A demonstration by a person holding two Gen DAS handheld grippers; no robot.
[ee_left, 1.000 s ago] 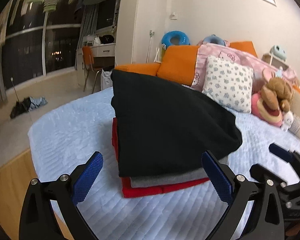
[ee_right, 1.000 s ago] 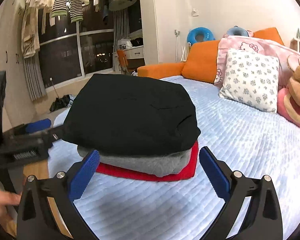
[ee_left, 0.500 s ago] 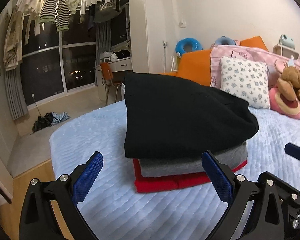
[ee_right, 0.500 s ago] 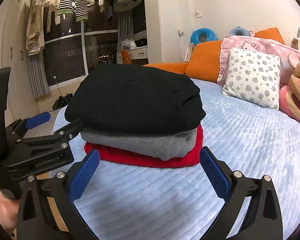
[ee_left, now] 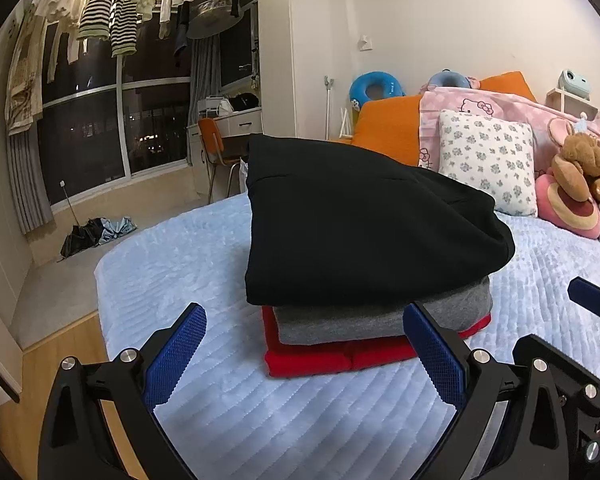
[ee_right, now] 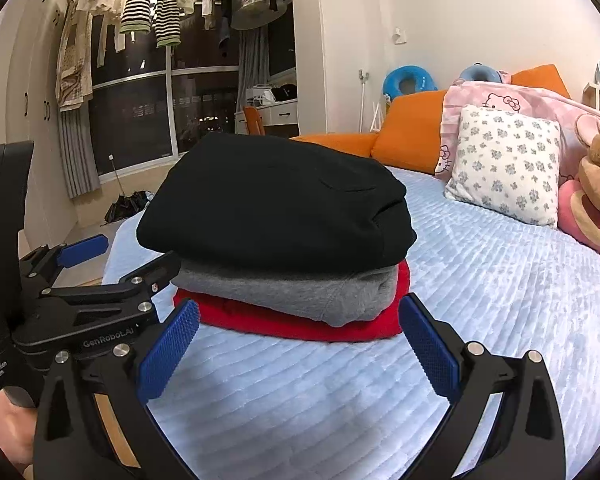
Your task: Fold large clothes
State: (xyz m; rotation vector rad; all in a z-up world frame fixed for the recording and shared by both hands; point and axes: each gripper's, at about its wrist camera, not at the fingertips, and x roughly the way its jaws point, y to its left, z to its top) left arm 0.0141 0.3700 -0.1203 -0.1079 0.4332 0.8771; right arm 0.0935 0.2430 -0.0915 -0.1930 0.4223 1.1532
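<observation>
Two hand-held grippers face the stack, both spread wide and grasping nothing: the left hand-held gripper [ee_left: 304, 354] and the right hand-held gripper [ee_right: 298, 346], side by side, clear of the fabric. Just beyond them, a folded black garment [ee_left: 364, 232] lies on a grey garment [ee_left: 380, 320], atop a red garment [ee_left: 328, 358], on the pale blue bed [ee_left: 188, 256]. Behind, a floral pillow [ee_left: 486, 166] stands near a stuffed bear [ee_left: 580, 168].

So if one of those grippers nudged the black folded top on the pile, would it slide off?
Probably it would shift: the black garment overhangs the grey one beneath. It looks soft and thick, so it would likely sag and unfold rather than move as one block.
</observation>
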